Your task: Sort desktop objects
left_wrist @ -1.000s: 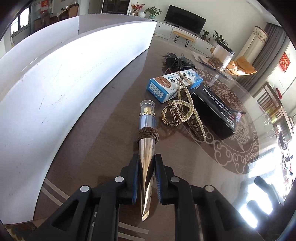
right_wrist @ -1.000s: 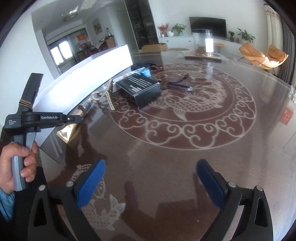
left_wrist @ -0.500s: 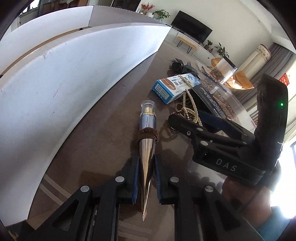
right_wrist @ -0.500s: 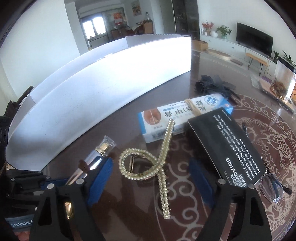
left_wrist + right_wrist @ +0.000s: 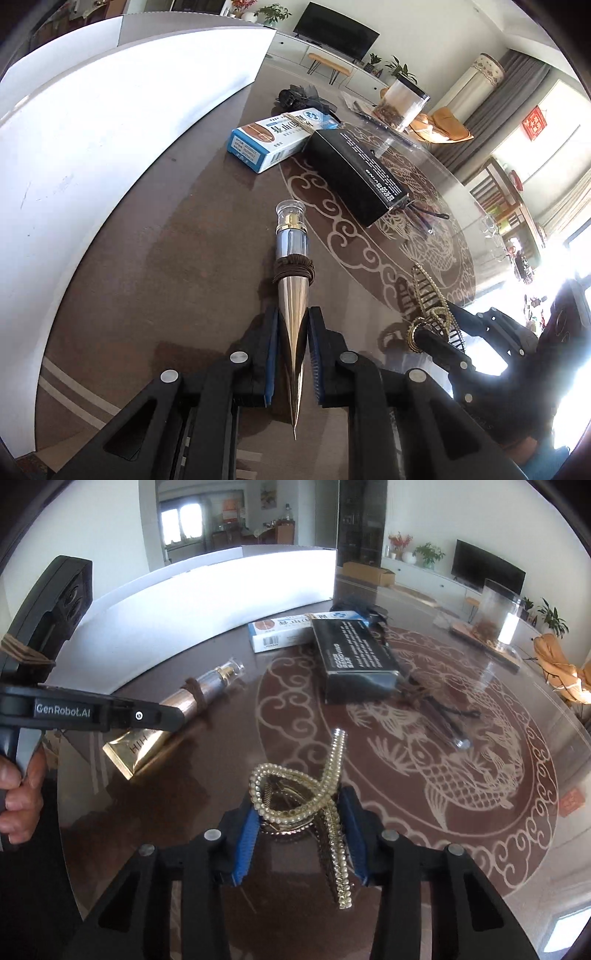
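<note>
Left wrist view: the left gripper (image 5: 292,354) has its jaws closed tight on the flat end of a shiny gold tube (image 5: 292,314). The tube points away from the camera. It has a clear cap at the far end and a brown hair band (image 5: 293,269) wrapped round its middle. The tube is low over the brown table (image 5: 177,236), and it is hard to tell if the far end touches the table.

Right wrist view: the right gripper (image 5: 299,830) has its jaws nearly closed around a pearl hair clip (image 5: 295,794). The blue pads press on both sides of the clip's looped part. One long arm of the clip sticks up and away, and the other points back toward the camera. The clip looks lifted just above the table, but I am not sure.

A tall white board (image 5: 110,122) stands along the left side of the table. Farther off, a blue and white box (image 5: 273,140) lies near the board. A black box (image 5: 354,173) lies just beside it, and the two seem to touch at one corner. Dark glasses (image 5: 439,716) lie by the near end of the black box. A black bundle (image 5: 299,96) sits behind the blue and white box. A clear jar (image 5: 402,107) stands far back on the table.
</note>
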{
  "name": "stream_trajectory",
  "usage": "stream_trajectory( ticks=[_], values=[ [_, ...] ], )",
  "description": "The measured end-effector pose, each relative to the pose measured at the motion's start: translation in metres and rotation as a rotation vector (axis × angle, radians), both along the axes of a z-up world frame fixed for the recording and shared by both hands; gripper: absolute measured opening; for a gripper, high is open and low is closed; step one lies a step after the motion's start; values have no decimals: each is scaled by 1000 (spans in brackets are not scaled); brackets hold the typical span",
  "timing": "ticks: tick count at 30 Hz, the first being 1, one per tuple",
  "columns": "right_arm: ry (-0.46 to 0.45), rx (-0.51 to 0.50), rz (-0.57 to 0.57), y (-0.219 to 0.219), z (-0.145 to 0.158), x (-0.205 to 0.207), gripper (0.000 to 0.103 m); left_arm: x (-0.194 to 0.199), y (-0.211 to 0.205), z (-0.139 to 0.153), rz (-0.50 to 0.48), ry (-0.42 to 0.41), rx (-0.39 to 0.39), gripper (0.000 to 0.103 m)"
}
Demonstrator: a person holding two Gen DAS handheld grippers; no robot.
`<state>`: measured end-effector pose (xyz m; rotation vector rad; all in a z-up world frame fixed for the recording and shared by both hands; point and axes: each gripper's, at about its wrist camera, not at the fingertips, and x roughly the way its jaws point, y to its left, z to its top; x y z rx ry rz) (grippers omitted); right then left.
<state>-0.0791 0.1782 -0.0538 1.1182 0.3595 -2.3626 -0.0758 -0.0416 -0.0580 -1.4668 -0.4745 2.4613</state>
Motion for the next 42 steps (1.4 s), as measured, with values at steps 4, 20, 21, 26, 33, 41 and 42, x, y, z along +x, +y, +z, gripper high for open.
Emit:
stream_trajectory(
  ticks=[4,20,21,26,33,41,42],
  values=[
    [38,41,-142,66,3,47,43,2,21,1,-81,8,-30,15],
    [-52,9,-287,97,-6,40,97,7,56,1,-34,31,-478,103],
    [-54,8,-292,98,-6,41,97,8,58,0,-59,26,-465,103],
    [-58,12,-294,97,-8,40,101,7,60,-2,-81,19,-482,103],
    [-62,14,-289,96,-9,39,103,3,51,-5,-61,-18,-412,103],
    [-62,14,-289,96,-9,39,103,2,51,-4,-61,-17,-411,103],
    [-62,14,-289,96,-9,39,103,2,51,-4,-61,-17,-411,103]
  ],
)
